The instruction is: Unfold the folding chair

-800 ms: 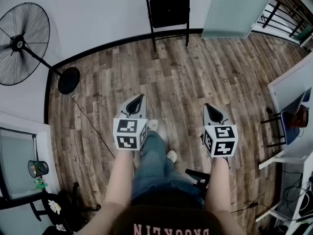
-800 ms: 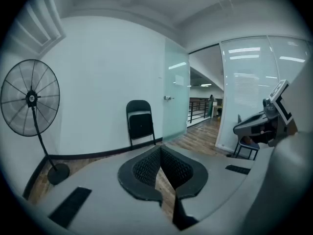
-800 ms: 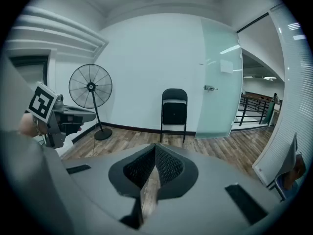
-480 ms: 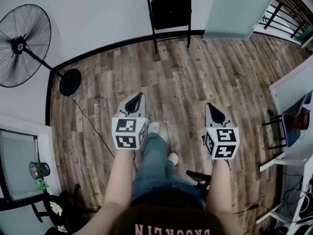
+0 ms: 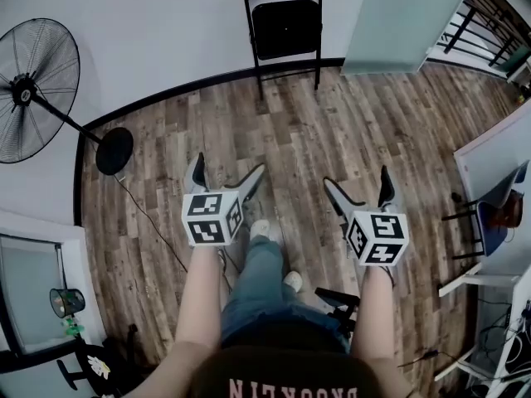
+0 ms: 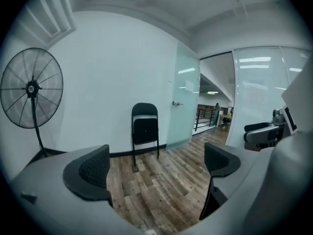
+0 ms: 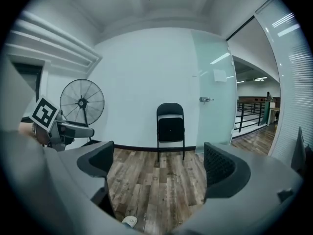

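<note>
A floor (image 5: 348, 131) of wood-grain planks in mixed brown and grey tones is seen, bounded by a dark skirting strip under a smooth, pale wall (image 5: 166, 23). A frosted, greenish glass panel (image 5: 402, 11) is set at 1 o'clock in the head view. A pedestal fan (image 5: 37, 89) with a round wire cage, a thin pole and a flat black disc base is placed at 10 o'clock.

The folding chair (image 5: 282, 25) is found at 12 o'clock, stood upright at the wall and well apart from both grippers. It is not yet unfolded: the matt black seat is turned up flat within the frame, beneath a rounded black backrest. Its thin black tube legs are planted on the planks close to the skirting.

The left gripper (image 5: 228, 172) and the right gripper (image 5: 357, 182) are held side by side. Each is made of a smooth grey shell and carries a cube of black-and-white square markers. The jaws of both are spread wide, with dark, finely textured pads turned inward. Nothing is gripped; only floor and the distant chair are framed between them.
</note>
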Demonstrator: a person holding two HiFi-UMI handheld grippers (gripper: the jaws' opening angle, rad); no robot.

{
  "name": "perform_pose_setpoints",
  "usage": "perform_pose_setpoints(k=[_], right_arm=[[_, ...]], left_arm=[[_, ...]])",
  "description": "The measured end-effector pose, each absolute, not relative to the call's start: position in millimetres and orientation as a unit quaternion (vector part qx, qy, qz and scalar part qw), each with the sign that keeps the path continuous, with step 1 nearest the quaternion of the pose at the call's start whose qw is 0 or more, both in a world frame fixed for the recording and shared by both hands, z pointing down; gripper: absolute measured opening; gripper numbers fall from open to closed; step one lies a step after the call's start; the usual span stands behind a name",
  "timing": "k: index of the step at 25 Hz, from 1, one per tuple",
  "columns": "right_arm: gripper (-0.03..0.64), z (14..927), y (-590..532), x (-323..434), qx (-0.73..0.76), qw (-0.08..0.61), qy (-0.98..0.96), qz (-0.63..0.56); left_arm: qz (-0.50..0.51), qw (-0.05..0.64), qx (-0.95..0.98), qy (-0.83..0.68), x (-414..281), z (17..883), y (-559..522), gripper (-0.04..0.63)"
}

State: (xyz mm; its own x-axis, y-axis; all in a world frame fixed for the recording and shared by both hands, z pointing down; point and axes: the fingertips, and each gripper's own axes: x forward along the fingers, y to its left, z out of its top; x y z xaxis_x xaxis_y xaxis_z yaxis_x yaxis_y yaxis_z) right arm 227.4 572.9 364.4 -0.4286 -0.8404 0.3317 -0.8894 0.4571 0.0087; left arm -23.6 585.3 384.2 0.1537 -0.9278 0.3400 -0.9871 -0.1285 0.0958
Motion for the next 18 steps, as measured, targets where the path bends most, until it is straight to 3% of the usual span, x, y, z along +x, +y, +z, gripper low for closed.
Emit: perform_pose_setpoints(k=[5,18], right_arm=[[0.557,358,519,208,0.522,0.126,-0.837,0.107],[0.555,324,377,108,0.504,0.156,-0.845,0.089]], left_arm=[[0.102,0.157,0.743,-0.642,-53,383,534,0.571],[0.077,0.136,0.763,-0.628,-149,339,384,0.571]])
